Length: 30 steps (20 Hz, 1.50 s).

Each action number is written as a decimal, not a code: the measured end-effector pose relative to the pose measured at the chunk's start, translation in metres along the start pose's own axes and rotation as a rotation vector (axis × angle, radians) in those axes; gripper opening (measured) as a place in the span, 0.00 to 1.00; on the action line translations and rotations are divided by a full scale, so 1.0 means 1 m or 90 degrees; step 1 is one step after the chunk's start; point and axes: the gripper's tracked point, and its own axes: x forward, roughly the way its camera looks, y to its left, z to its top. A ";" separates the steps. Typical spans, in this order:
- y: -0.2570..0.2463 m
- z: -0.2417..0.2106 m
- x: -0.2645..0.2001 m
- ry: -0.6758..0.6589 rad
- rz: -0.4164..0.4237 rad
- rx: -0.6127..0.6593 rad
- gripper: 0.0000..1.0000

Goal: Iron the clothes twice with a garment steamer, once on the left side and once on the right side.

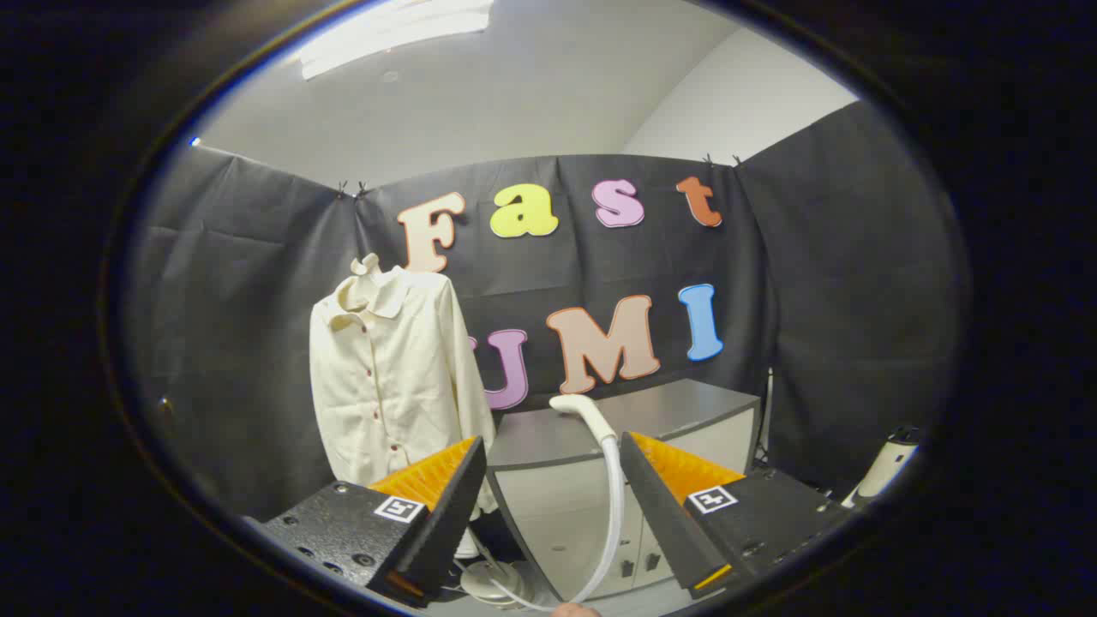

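Between the jaws, at twelve o'clock just ahead of them, the garment steamer head (583, 410) stands up on its white hose (612, 506), which curves down to about six o'clock. The gripper (553, 463) has its jaws set wide, one on either side of the hose, and neither seems to touch it; they hold nothing. At six o'clock, below the hose, a fingertip (575, 610) of a person just shows.

At ten o'clock from the jaws, beyond them, hangs the cream shirt (394, 377), buttoned down the front with dark red buttons, collar up, against the booth wall. Under it, near seven o'clock, sits a round white base (487, 583), perhaps the foot of a stand; I cannot tell what it carries. Behind the steamer head stands a grey cabinet (634, 420) whose flat top serves as a counter, with doors below. I cannot tell what, if anything, is kept inside; the doors look closed. At three o'clock, well apart, a white cylindrical object (887, 463) leans, too blurred to name.

As a judgement: the steamer head should be light and rigid, its plastic smooth and somewhat slippery, while the hose is limp and will drag. The best hold is probably on the neck just below the head, where the jaws can close squarely. The shirt is soft and will swing if pushed.
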 end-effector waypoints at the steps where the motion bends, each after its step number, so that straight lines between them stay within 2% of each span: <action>1: -0.004 -0.001 0.003 0.008 -0.002 0.009 0.96; 20: -0.001 -0.005 0.033 0.036 -0.022 -0.004 0.96; 25: 0.008 0.007 0.051 0.025 -0.047 -0.011 0.96; 30: 0.014 0.024 0.079 0.023 -0.045 -0.015 0.96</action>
